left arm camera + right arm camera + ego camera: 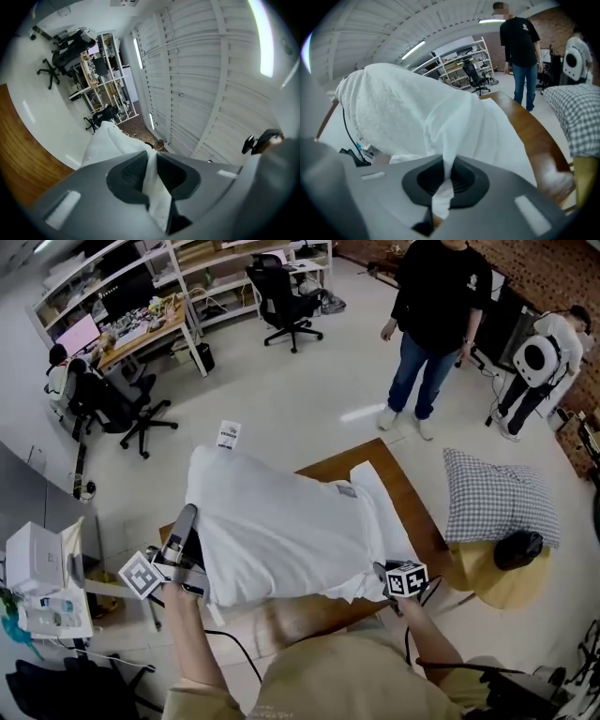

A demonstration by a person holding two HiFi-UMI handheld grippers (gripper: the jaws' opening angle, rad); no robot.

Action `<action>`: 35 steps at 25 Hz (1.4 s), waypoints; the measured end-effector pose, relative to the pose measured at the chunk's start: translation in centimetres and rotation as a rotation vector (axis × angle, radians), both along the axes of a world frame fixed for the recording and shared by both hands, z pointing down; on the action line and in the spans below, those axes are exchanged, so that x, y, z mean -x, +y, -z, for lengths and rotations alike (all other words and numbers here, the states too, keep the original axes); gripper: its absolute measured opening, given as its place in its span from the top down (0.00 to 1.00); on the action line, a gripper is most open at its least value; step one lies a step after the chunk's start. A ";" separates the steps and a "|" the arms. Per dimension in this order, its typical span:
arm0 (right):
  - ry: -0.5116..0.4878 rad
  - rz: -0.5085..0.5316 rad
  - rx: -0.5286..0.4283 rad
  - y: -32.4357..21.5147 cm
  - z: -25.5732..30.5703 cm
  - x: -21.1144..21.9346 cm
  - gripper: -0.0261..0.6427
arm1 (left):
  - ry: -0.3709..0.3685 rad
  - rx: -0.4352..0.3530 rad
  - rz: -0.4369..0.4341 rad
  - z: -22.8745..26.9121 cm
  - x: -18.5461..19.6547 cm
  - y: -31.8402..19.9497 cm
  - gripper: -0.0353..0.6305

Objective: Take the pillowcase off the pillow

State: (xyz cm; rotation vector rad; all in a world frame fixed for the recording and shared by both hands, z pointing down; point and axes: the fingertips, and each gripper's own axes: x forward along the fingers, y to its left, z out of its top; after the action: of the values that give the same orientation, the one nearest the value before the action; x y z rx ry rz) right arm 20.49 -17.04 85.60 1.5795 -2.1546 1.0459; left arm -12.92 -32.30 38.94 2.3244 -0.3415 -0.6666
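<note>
Two handheld grippers pinch the white pillowcase [281,531], which still covers its pillow over a wooden table [417,517]. Left gripper [187,517] — jaws closed tight on a fold of cloth at the pillow's left end. Right gripper [380,570] — jaws clamped on bunched cloth at the near right corner.

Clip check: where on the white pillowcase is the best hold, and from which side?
Pinch the slack cloth along its near edge, one hold towards each corner, coming from the person's side of the table. The pillowcase bunches there into thin folds; the left gripper and right gripper are each shut on one. Its open end I cannot make out.
</note>
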 end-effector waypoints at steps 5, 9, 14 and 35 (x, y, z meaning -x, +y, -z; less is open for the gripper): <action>0.065 -0.040 0.047 -0.7 -0.6 -1.0 0.95 | 0.152 0.151 -0.038 -0.4 3.3 -1.6 0.85; 0.218 -0.080 0.091 -0.6 -2.6 -5.2 0.95 | 0.279 0.189 -0.105 2.6 3.9 -0.3 0.86; 0.363 -0.058 0.139 -0.7 -7.7 -8.9 0.95 | 0.360 0.097 -0.147 10.3 1.1 2.8 0.87; 0.198 -0.191 0.089 -5.6 -6.0 -16.3 0.95 | 0.435 0.101 -0.053 9.4 2.3 3.5 0.88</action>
State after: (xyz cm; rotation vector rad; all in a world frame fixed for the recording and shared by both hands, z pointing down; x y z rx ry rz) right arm 36.81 -22.62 91.56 1.7921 -1.8328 0.9790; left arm -15.17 -28.79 29.52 2.0173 -0.1090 -1.0735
